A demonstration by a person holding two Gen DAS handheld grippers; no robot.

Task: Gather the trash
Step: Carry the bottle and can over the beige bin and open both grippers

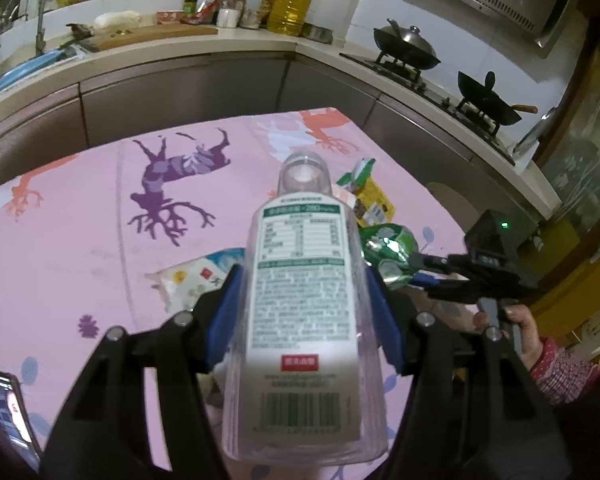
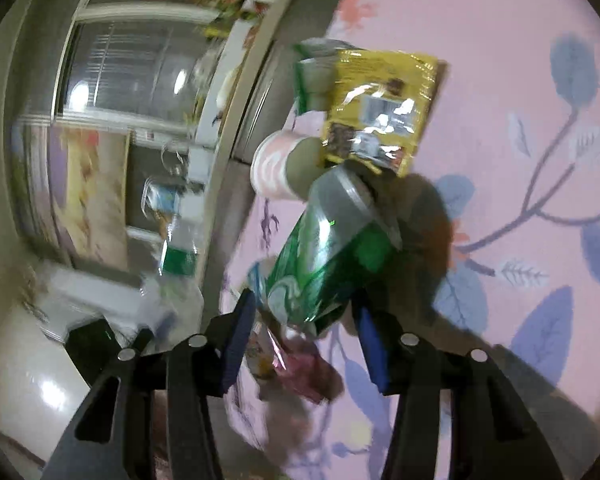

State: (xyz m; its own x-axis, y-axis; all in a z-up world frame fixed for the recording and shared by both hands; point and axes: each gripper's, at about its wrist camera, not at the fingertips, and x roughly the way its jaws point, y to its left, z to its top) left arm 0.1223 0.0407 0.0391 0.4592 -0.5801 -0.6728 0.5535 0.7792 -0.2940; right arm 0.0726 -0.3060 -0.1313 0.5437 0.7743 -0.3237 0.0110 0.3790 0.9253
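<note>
bottle [image 1: 300, 320]: clear glossy plastic, paper label | can [image 2: 324, 264]: shiny green metal | tablecloth [image 1: 80, 240]: matt pink cloth

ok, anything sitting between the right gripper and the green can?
Nothing visible. The green can already sits between the fingers of the right gripper; whether the pads press on it is unclear. The yellow wrapper and pink cup lie beyond the can's far end, not in the way.
</note>
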